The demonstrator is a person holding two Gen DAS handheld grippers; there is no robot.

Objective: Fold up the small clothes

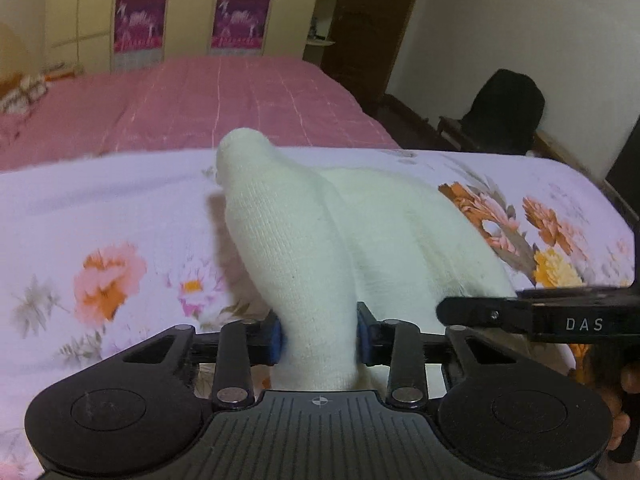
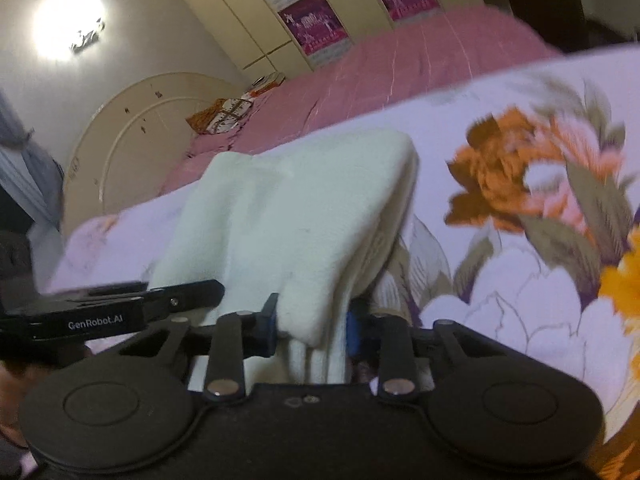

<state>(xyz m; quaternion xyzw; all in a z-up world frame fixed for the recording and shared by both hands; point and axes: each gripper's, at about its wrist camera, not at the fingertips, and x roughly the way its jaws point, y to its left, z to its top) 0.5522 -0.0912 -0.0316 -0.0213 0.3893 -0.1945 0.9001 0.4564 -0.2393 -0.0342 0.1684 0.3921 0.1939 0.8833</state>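
- The pink bed (image 1: 224, 96) fills the far half of the left wrist view, reaching back toward cream wardrobe doors (image 1: 92, 12) that carry purple panels.
- A floral sheet (image 1: 100, 216), pale lilac with orange and pink blooms, lies across the near end, in front of the pink cover.
- The white sock (image 1: 288, 240) lies on this sheet, doubled over, with 1 rounded end lifted and pointing away from the camera in the left view. In the right wrist view it (image 2: 288, 216) drapes as a broad folded band.
- The left gripper (image 1: 320, 336) has its blue pads pressed against both sides of the sock's near part, jaws drawn in to the width of the bunched fabric.
- The right gripper (image 2: 312, 324) pinches the layered edge of the same sock, jaws nearly together, several folds of fabric between the pads.
- The 2 tools sit close side by side; each shows at the edge of the other's view.
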